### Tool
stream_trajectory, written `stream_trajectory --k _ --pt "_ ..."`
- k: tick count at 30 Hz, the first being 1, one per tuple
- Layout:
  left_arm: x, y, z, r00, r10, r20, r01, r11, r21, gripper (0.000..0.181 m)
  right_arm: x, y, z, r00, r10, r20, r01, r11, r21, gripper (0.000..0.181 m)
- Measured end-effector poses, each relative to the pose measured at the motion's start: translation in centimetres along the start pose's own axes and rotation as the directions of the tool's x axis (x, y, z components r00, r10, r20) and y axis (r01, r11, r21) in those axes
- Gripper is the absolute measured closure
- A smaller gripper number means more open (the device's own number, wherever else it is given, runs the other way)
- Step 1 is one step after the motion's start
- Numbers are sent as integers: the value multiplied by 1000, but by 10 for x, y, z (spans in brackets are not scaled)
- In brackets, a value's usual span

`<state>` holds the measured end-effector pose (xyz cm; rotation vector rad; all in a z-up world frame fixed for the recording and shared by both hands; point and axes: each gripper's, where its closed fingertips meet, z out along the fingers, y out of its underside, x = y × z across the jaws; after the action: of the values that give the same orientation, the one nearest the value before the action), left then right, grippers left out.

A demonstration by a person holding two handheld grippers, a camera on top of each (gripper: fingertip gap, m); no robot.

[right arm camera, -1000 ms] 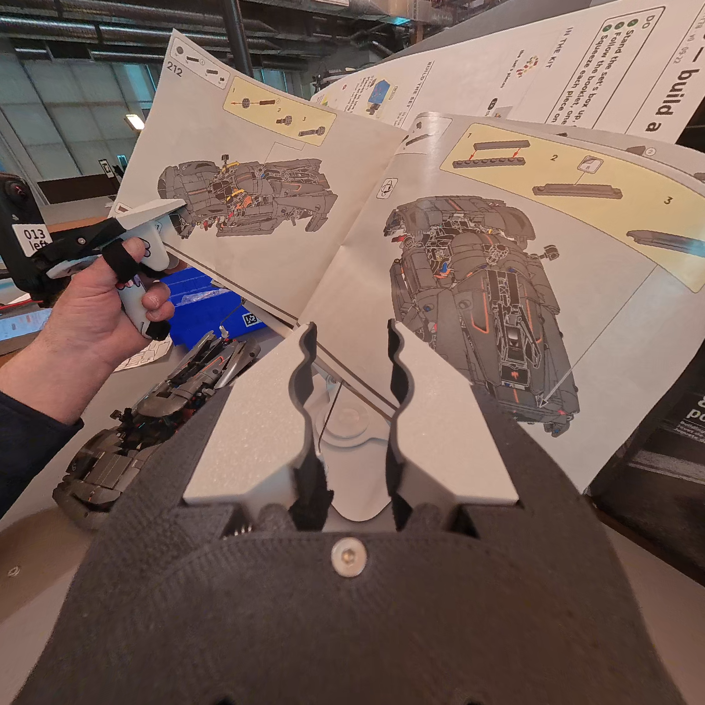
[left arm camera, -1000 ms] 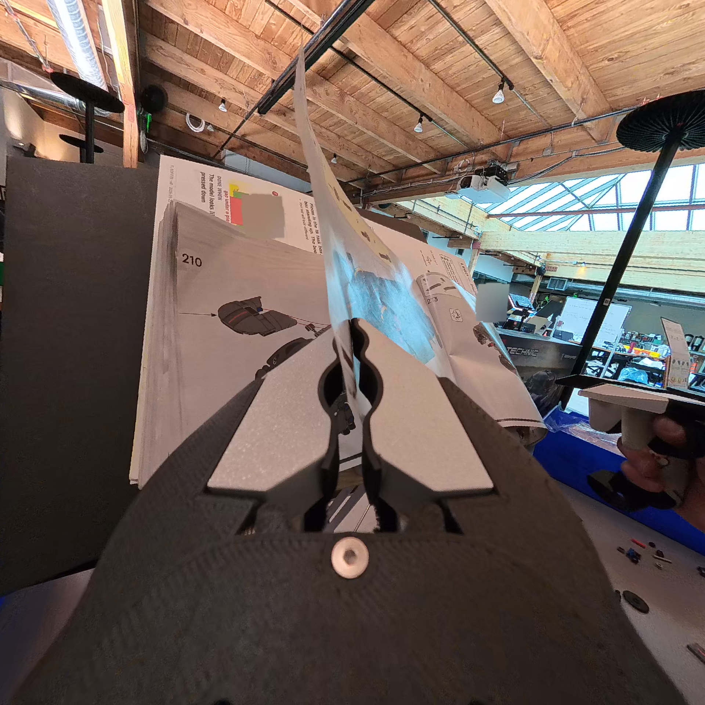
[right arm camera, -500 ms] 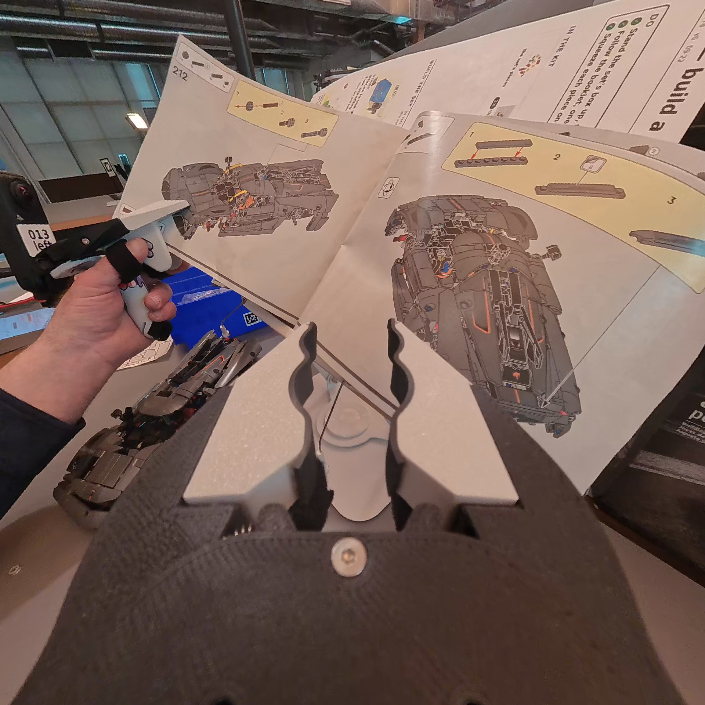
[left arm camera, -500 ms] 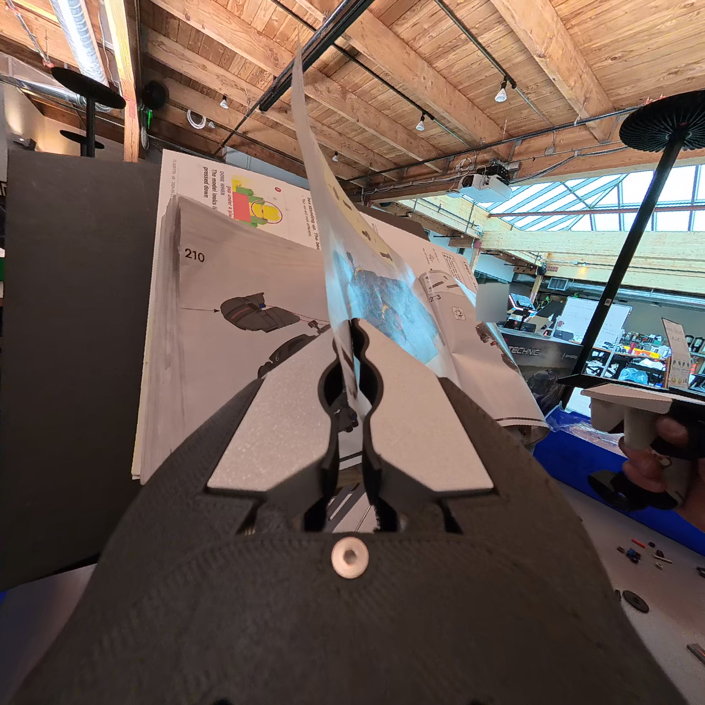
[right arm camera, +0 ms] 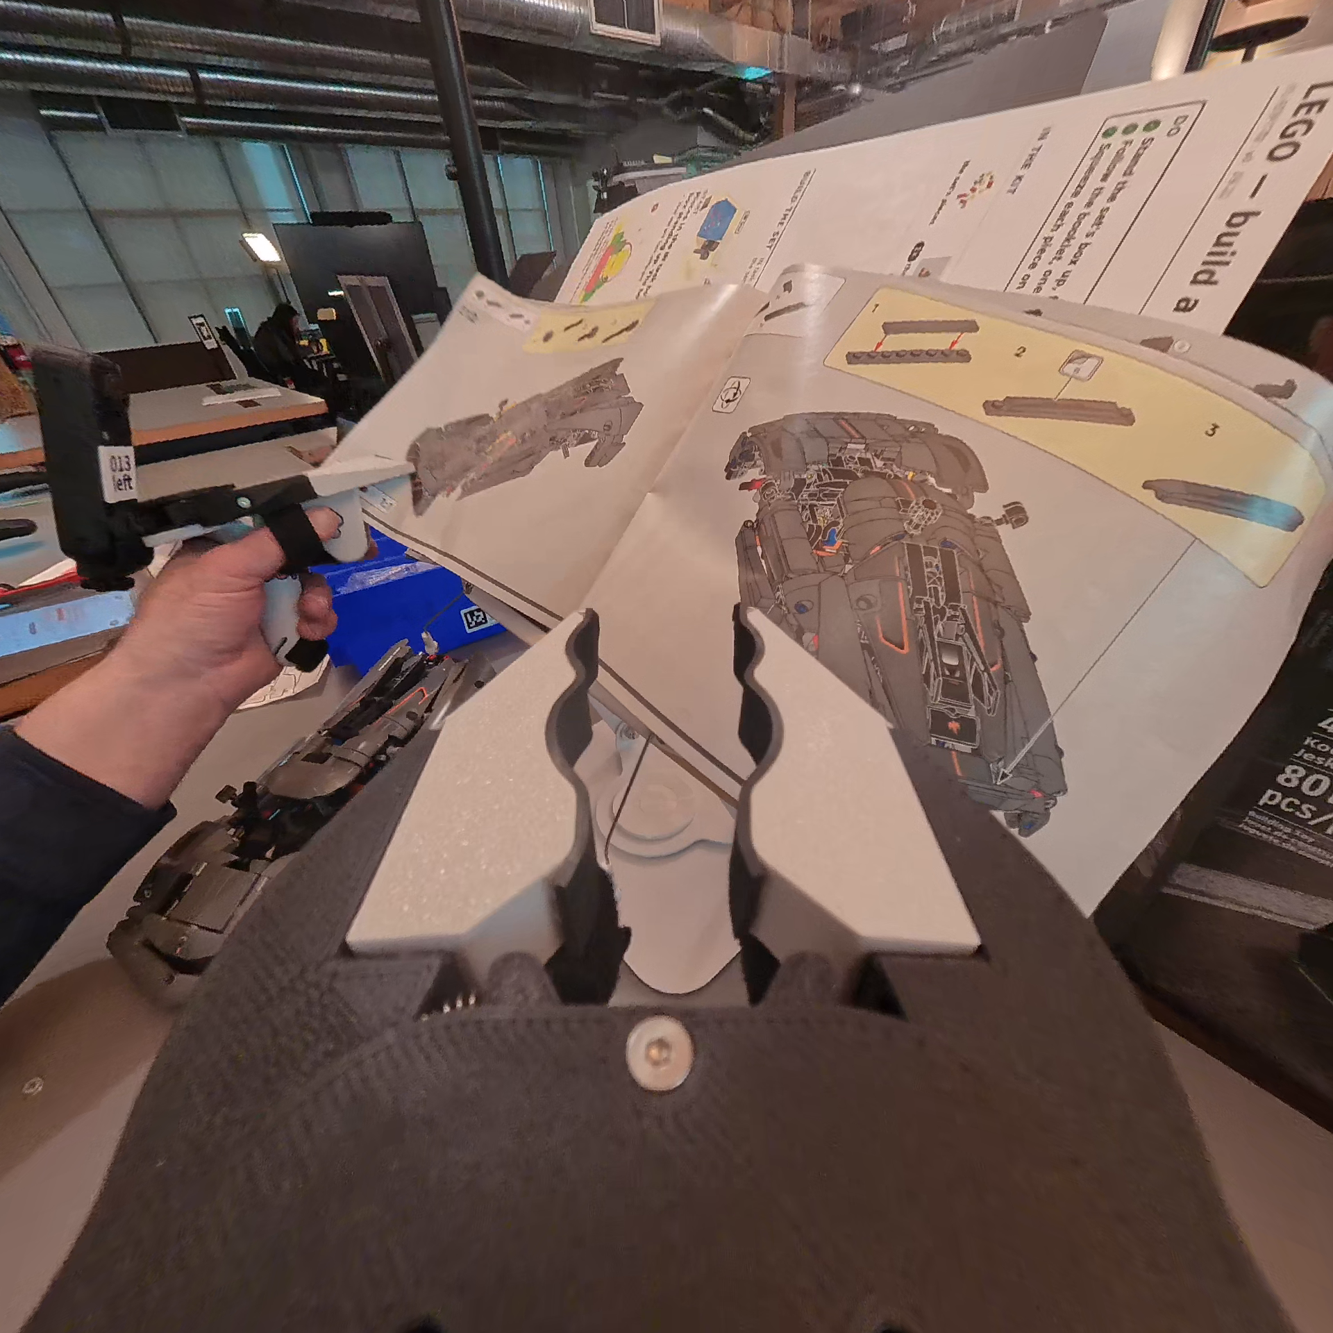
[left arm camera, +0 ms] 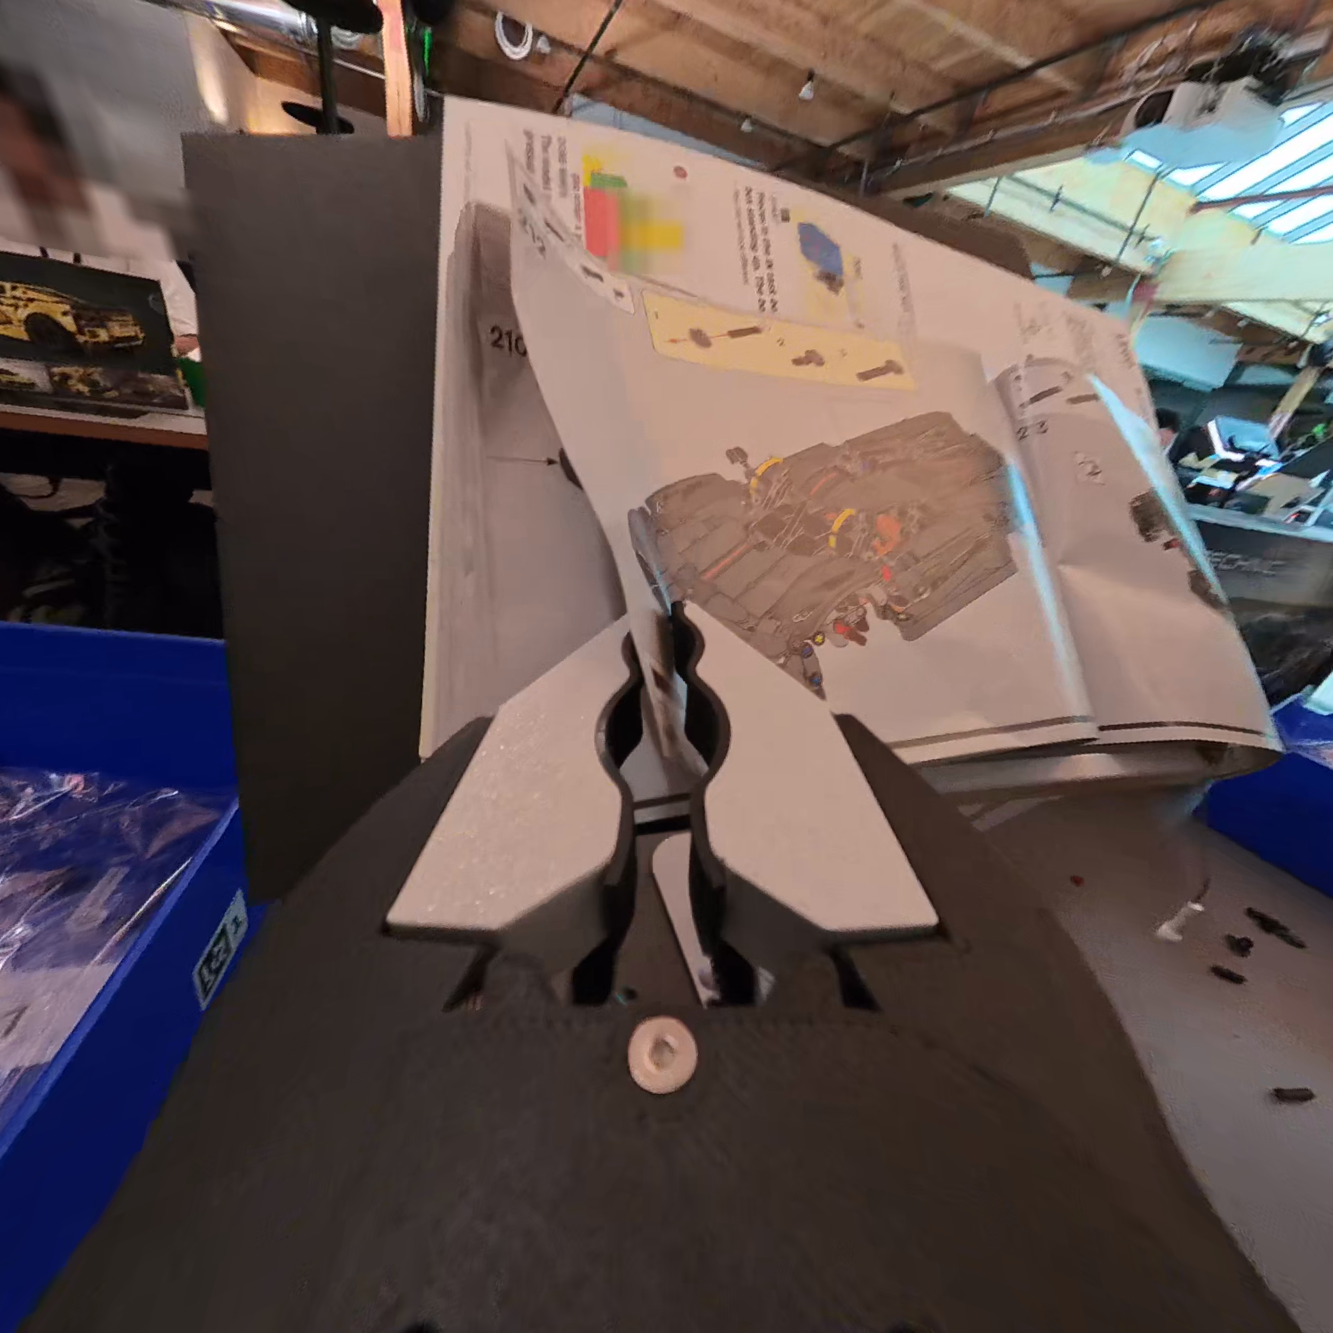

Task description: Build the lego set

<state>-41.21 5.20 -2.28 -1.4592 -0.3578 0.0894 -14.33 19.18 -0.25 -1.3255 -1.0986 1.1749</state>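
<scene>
A wooden beamed ceiling [left arm camera: 757, 50] with skylights [left arm camera: 1241, 180] spans above; large frosted windows [right arm camera: 144, 238] line the far wall.

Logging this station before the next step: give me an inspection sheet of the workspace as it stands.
Surface: grey table, mostly bare near the right edge.
Job's things: instruction booklet propped open; half-built dark model car on the table below its left page; one page lifted.
Clutter: small loose parts scattered; blue bin holding plastic bags.
Grippers: left gripper shut on the page edge; right gripper open, empty, facing the booklet.
Cables: nothing seen on the table.
Surroundings: large printed sheet behind the booklet; dark box at right; open workshop beyond.
</scene>
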Motion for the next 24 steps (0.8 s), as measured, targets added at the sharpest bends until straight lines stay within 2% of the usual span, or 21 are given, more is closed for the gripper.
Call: stream_trajectory --k 6,12,16,20,24 --pt "-8 13 3 999 17 31 -14 997 -72 179 0 -19 -15 1000 -18 -12 18 999 35 145" --pt "-14 13 1 999 -8 31 10 997 -76 178 5 -51 -45 998 -34 -45 39 993 108 145" --pt "-16 11 -1 999 -28 25 30 998 -64 178 10 -85 -84 995 -48 -90 65 978 196 145" --pt "-17 12 -1 999 -46 17 47 997 -63 179 10 -128 -144 987 -67 -147 110 943 314 146" --pt "-18 14 0 998 -52 22 53 996 -69 179 3 -141 -181 983 -93 -156 136 946 294 146"
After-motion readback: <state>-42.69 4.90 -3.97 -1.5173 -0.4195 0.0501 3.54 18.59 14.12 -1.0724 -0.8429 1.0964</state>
